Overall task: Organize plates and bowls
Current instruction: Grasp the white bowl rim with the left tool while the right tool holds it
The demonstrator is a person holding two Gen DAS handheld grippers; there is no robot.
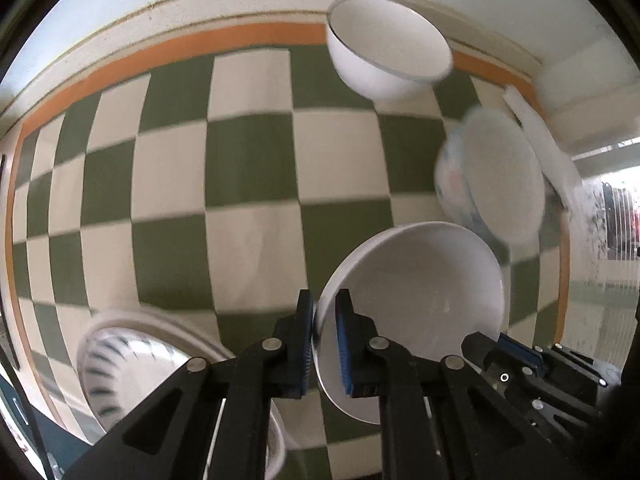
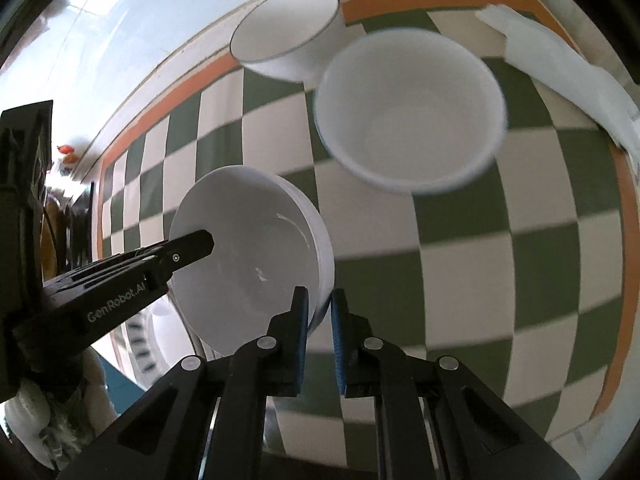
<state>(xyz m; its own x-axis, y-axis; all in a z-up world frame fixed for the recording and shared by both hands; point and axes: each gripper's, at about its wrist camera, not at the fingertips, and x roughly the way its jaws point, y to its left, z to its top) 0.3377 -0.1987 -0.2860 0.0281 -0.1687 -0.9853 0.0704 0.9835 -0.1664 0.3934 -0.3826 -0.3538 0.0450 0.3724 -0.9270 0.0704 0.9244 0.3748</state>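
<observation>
Both grippers hold one plain white bowl (image 1: 416, 300) above the checked cloth. My left gripper (image 1: 323, 304) is shut on its near rim. My right gripper (image 2: 319, 300) is shut on the opposite rim of the same bowl (image 2: 248, 256); its fingers also show in the left wrist view (image 1: 516, 350), and the left gripper's finger shows in the right wrist view (image 2: 188, 250). A white bowl with a dark rim line (image 1: 384, 46) (image 2: 288, 40) stands at the back. A patterned bowl (image 1: 492, 176) (image 2: 408, 108) sits beside it. A striped plate (image 1: 132, 368) (image 2: 140, 344) lies at the near left.
The green and cream checked cloth (image 1: 248, 168) has an orange border (image 1: 200, 46) along the far and side edges. A white folded sheet (image 2: 560, 60) lies at the back right corner. A pale wall (image 2: 140, 40) stands behind the table.
</observation>
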